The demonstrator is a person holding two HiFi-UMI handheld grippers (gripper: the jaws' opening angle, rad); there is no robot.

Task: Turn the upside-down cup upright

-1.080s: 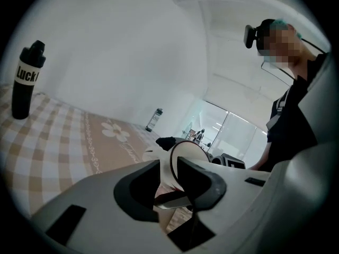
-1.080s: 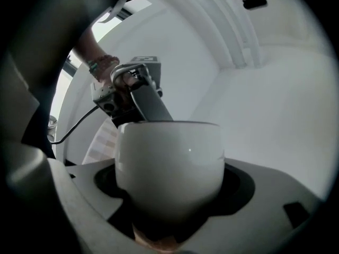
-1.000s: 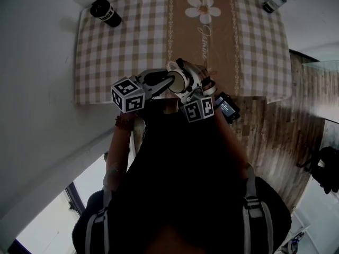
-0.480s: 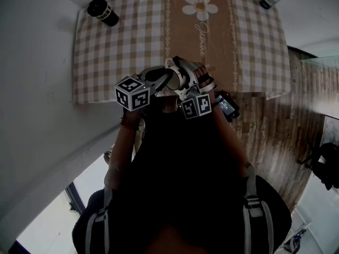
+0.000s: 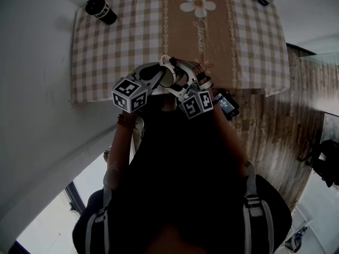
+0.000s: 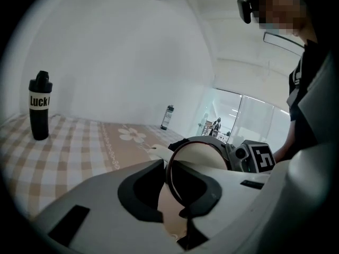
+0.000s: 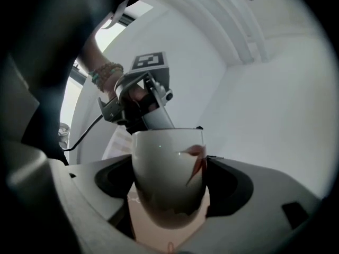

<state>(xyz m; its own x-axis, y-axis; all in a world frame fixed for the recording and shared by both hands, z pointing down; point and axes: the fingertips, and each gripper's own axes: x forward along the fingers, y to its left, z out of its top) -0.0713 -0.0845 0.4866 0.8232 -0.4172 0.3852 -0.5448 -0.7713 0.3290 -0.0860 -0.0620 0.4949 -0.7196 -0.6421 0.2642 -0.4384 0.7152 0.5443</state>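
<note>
While the right tongs (image 7: 168,194) clamp the body of the white ceramic cup (image 7: 167,173) over the beige checked-cloth surface (image 5: 106,46), the left tongs (image 6: 172,190), which have just been closing, pinch its rim.

The head view looks steeply down from above the table's (image 5: 106,62) near edge, sharing the black bottle (image 5: 100,9) at its far left corner with the low left gripper view, which faces the right gripper view closely across the same cup (image 7: 167,173).
</note>
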